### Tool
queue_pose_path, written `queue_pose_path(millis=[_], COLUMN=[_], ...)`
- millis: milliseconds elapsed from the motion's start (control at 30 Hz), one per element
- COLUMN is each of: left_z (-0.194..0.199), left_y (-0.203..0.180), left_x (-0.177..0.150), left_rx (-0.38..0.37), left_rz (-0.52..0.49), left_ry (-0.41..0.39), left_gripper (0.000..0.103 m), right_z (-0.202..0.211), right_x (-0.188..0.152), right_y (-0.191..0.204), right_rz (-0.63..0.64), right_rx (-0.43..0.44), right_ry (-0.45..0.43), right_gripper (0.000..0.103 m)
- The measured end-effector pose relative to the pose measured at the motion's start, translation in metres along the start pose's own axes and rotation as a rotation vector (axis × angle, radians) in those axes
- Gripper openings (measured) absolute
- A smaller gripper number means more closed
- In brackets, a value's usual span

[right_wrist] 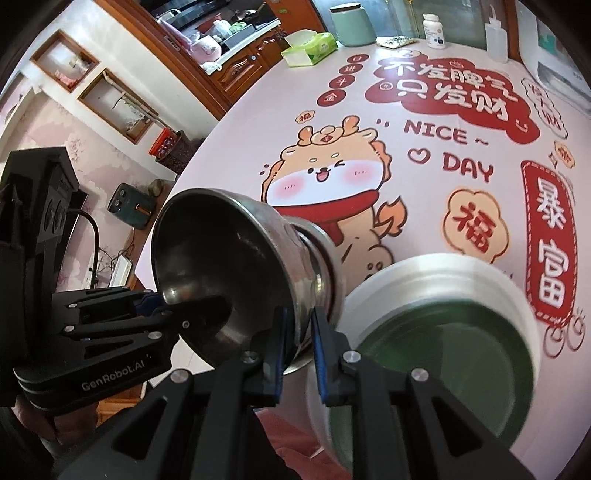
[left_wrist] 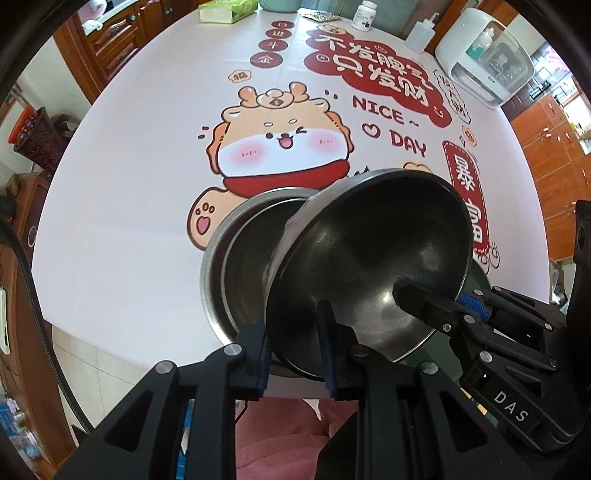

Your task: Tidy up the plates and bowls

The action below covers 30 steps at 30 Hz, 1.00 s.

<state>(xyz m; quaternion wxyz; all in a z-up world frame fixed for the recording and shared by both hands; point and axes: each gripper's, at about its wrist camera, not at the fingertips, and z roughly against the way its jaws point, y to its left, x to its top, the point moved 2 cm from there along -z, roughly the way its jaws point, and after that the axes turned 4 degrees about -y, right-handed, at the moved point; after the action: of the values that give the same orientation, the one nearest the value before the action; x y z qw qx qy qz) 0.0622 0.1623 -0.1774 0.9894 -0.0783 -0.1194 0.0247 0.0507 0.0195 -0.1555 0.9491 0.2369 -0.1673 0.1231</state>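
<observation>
A tilted steel bowl (left_wrist: 369, 258) hangs over a steel plate (left_wrist: 236, 258) lying flat near the table's front edge. My left gripper (left_wrist: 295, 350) is shut on the bowl's near rim. My right gripper (left_wrist: 424, 299) comes in from the right and grips the bowl's right rim. In the right wrist view the same bowl (right_wrist: 221, 266) is tilted on its side, my right gripper (right_wrist: 299, 332) is shut on its rim, and the left gripper (right_wrist: 177, 310) holds its other side. A green plate with a white rim (right_wrist: 443, 332) lies just right of it.
The round table (left_wrist: 147, 184) has a cartoon cloth. At its far edge stand a tissue box (left_wrist: 225, 11), a pill bottle (left_wrist: 364, 14), a squeeze bottle (left_wrist: 421, 35) and a white appliance (left_wrist: 484, 55). Wooden cabinets lie beyond.
</observation>
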Motion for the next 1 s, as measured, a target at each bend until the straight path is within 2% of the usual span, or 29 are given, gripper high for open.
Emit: queue_pose_path(millis=[567, 1000], left_z=[-0.018, -0.019], left_y=[0.021, 0.021], left_x=[0.0, 0.005], left_rx=[-0.059, -0.091], left_rz=[-0.18, -0.227], left_ry=[0.085, 0.089], left_gripper=[0.022, 0.024], right_z=[-0.018, -0.019], right_x=[-0.019, -0.02], right_y=[0.013, 0.013], right_rz=[-0.191, -0.243], right_rx=[-0.07, -0.102], right_ry=[-0.057, -0.07], right_gripper=[0.015, 0.015])
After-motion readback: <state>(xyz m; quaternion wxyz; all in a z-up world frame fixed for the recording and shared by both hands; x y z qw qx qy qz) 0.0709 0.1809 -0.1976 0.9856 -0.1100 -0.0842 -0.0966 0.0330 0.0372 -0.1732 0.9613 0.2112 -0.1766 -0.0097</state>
